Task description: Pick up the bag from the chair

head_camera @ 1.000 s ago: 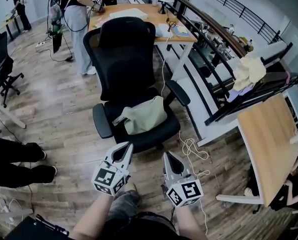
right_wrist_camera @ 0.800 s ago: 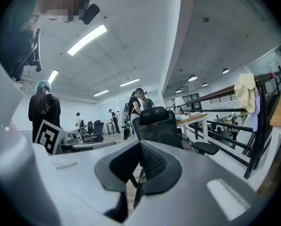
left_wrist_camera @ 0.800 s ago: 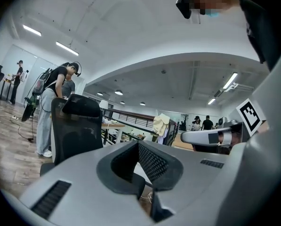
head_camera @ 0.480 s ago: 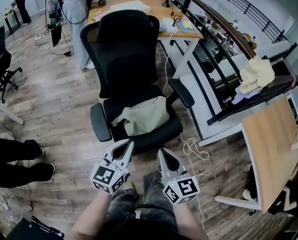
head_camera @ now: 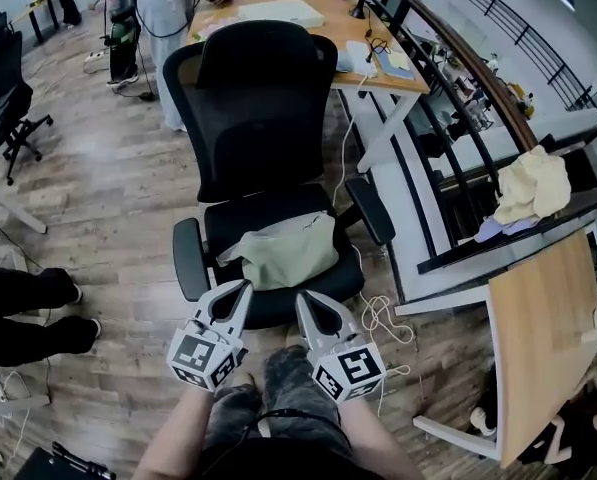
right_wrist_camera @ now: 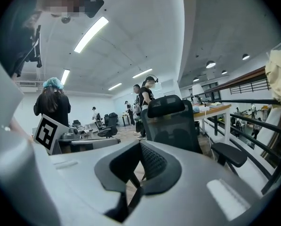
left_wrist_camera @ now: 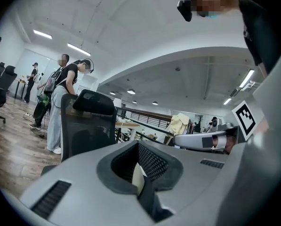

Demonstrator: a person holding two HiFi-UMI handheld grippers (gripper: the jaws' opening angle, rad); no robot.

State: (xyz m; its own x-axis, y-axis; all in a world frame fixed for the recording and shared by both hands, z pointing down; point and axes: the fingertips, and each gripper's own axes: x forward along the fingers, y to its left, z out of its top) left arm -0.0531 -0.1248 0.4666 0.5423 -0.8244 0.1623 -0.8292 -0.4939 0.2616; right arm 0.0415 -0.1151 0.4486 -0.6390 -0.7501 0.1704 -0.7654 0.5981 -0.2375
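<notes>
A pale green bag (head_camera: 283, 252) lies across the seat of the black office chair (head_camera: 258, 118), mid-frame in the head view. My left gripper (head_camera: 240, 290) and right gripper (head_camera: 303, 298) hover side by side just in front of the seat's front edge, pointing at the bag without touching it. Both are shut and hold nothing. In the left gripper view the left gripper (left_wrist_camera: 144, 192) fills the lower frame, with the chair's back (left_wrist_camera: 86, 126) beyond it. The right gripper view shows the right gripper (right_wrist_camera: 131, 194) with the chair (right_wrist_camera: 171, 121) ahead and slightly right.
A wooden desk (head_camera: 308, 18) stands behind the chair, with a person (head_camera: 163, 8) standing at its left end. Black railing and a pale cloth (head_camera: 533, 183) are at the right, above a wooden table (head_camera: 543, 338). A white cable (head_camera: 378, 318) lies on the floor. Someone's legs (head_camera: 18, 308) are at the left.
Both grippers have come closer to the chair's front edge, and the chair now sits nearer the middle of the head view. The jaws stay shut and the bag has not moved.
</notes>
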